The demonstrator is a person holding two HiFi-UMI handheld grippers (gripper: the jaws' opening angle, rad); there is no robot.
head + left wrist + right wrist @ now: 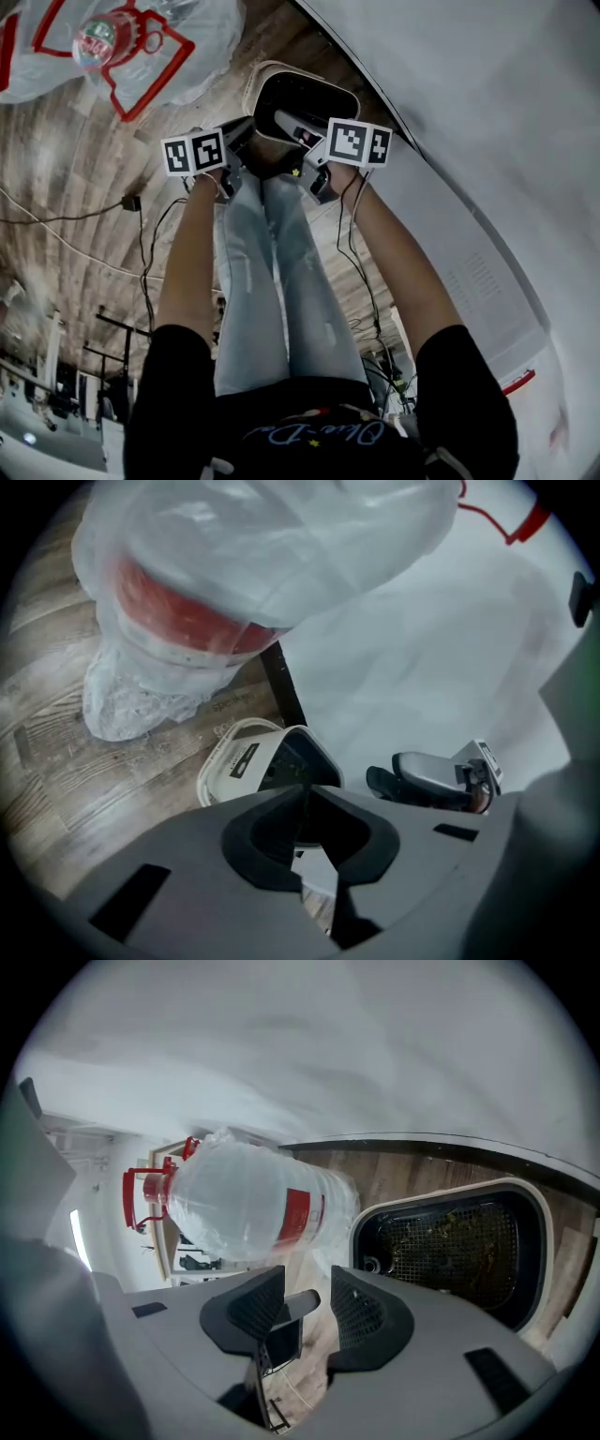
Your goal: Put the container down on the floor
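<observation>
Left gripper point(305, 785) jaws are pinching the container point(234, 761) rim, wood floor point(75, 761) underneath; right gripper point(307, 1286) jaws spread apart.

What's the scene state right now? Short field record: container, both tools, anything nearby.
container: white rim, dark inside, with a mesh basket in it
placement: down at the wood floor; full contact not clear
left tool: jaws closed at the container's near rim, apparently pinching it
right tool: jaws apart; the container sits off to its right, not between them
nearby: large water bottle with a red handle, wrapped in a clear plastic bag
</observation>
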